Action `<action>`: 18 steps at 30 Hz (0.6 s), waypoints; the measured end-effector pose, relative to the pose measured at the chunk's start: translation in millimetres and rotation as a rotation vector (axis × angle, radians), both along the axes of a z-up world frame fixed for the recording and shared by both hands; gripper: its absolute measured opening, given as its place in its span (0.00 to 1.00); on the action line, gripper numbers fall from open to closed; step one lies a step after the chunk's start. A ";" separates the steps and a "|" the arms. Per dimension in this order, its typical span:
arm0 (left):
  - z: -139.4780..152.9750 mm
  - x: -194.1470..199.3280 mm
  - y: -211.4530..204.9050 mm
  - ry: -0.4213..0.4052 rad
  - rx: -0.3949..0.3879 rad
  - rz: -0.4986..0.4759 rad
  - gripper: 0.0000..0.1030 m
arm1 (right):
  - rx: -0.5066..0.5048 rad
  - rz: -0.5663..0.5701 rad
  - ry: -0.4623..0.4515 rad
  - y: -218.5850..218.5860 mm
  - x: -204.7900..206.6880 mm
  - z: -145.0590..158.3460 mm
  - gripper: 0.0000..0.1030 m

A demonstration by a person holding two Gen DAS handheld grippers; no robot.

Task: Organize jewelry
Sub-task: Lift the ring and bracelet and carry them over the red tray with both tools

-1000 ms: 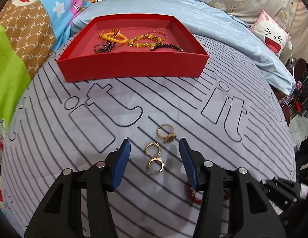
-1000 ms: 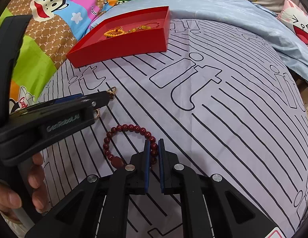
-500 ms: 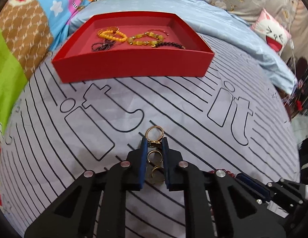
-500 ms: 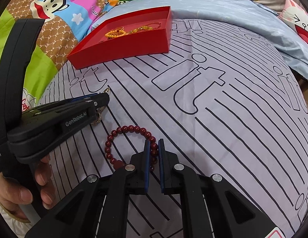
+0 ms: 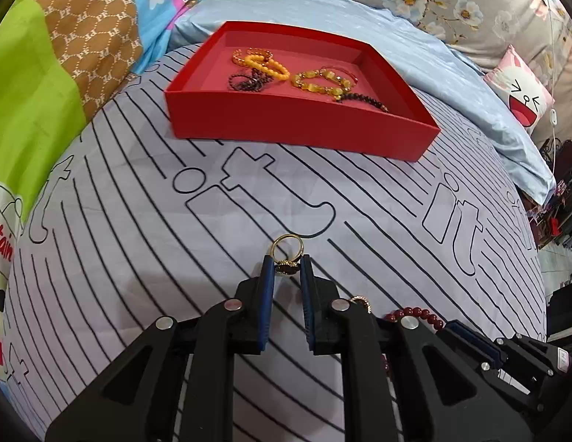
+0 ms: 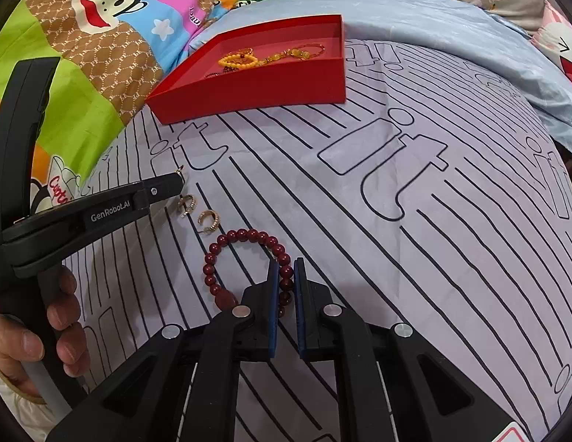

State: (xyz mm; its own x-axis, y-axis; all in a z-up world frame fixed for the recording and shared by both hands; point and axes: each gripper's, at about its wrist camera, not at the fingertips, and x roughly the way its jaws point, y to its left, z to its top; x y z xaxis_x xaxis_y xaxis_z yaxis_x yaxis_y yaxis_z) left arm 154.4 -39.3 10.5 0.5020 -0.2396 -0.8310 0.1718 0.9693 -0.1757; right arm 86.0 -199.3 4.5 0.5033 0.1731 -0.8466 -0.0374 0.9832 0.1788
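Striped bedsheet [image 5: 138, 294]: left tongs [image 5: 286, 269] pinch gold ring [image 5: 287, 254], band pointing forward; right tongs [image 6: 285, 280] clamp bead bracelet [image 6: 245, 258].

We note a bed covered by a pale grey sheet [image 6: 415, 154] printed with black stripes and outlined letters. Lying directly on it: a red tray [image 5: 297, 125] at the far side; two small gold hoop earrings [image 6: 197, 211] side by side; and, just beside them, a dark red bead bracelet [image 6: 245, 237]. A light blue blanket [image 5: 433, 59] lies beyond the tray.
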 end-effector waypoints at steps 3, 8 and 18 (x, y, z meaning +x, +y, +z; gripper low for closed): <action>4.4 -2.2 5.7 -0.010 0.004 0.007 0.13 | 0.001 0.005 -0.013 1.8 1.3 6.3 0.07; 10.8 -5.2 11.1 -0.015 0.004 0.011 0.13 | 0.003 0.009 -0.039 3.5 3.8 18.9 0.07; 22.7 -8.6 22.5 -0.025 0.019 0.010 0.13 | -0.008 0.016 -0.095 8.4 7.1 44.9 0.07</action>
State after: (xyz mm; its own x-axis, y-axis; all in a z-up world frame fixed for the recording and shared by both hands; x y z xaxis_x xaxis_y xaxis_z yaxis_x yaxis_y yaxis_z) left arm 145.8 -16.7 33.2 0.5246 -0.2187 -0.8228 0.1666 0.9741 -0.1526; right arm 93.1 -190.9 49.4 0.5786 0.1747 -0.7967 -0.0691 0.9838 0.1655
